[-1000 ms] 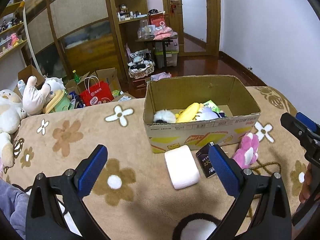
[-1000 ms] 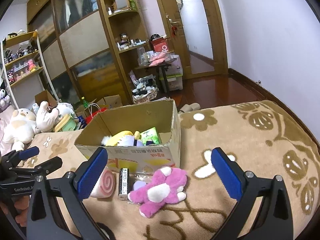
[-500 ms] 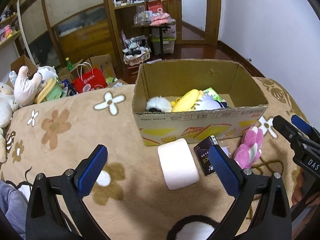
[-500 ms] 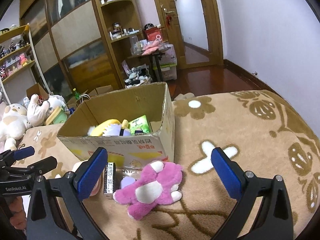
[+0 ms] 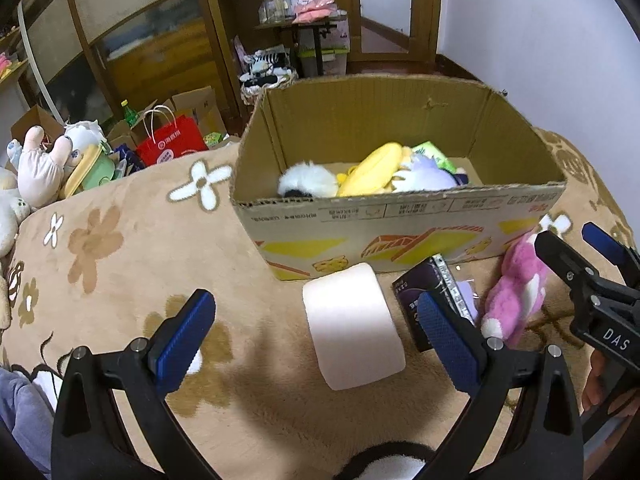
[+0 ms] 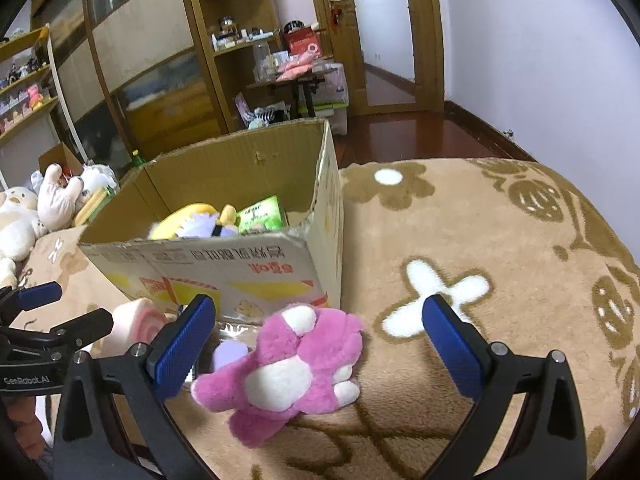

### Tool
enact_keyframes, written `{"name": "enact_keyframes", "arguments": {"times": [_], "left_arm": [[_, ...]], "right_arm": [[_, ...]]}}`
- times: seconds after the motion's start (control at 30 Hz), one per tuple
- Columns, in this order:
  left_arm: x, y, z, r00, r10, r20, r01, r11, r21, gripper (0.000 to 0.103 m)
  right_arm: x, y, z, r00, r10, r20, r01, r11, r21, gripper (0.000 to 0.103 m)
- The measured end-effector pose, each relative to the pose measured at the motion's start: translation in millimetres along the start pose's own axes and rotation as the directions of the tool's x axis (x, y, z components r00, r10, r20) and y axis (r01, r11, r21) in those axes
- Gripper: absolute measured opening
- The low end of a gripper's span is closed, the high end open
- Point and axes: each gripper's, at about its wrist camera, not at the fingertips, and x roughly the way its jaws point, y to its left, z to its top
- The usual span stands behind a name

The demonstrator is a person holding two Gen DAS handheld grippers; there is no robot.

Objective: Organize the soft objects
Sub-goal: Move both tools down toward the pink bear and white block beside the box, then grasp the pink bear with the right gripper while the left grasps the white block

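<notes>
Toys (image 5: 384, 172) partly boxed (image 5: 400, 216); roll (image 5: 354, 326) and pink plush (image 6: 288, 368) still outside, framed by left (image 5: 312, 344) and right (image 6: 320, 344) jaws, both open, empty

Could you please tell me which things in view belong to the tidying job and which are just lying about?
Belonging to the job:
pink-and-white plush toy
white-and-pink swirl roll cushion
open cardboard box
left tool
right tool

Just lying about:
red paper shopping bag
dark rectangular packet
</notes>
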Motion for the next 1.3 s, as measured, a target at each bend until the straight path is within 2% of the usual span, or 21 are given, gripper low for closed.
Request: {"name": "enact_keyframes", "arguments": {"times": [0.6, 1.0, 1.1, 1.23, 1.3], "left_arm": [[46, -5, -4, 0.989, 0.014, -0.145, -0.015, 1.0, -0.005, 0.1], [58, -11, -15, 0.987, 0.0, -0.161, 0.004, 1.0, 0.026, 0.099], [61, -12, -16, 0.984, -0.021, -0.179, 0.025, 0.999, 0.024, 0.087], [60, -15, -17, 0.981, -0.065, -0.184, 0.07, 0.997, 0.02, 0.066], [59, -16, -17, 0.979, -0.092, -0.181, 0.097, 0.995, 0.019, 0.056]], "right_arm": [[41, -5, -14, 0.994, -0.018, -0.106, 0.02, 0.999, 0.025, 0.103], [56, -10, -22, 0.989, 0.016, -0.147, -0.007, 0.998, 0.06, 0.103], [57, -10, -22, 0.987, 0.026, -0.161, -0.016, 0.998, 0.062, 0.103], [57, -8, -22, 0.982, 0.062, -0.176, -0.049, 0.996, 0.073, 0.085], [56, -3, -22, 0.981, 0.069, -0.183, -0.059, 0.996, 0.061, 0.08]]}}
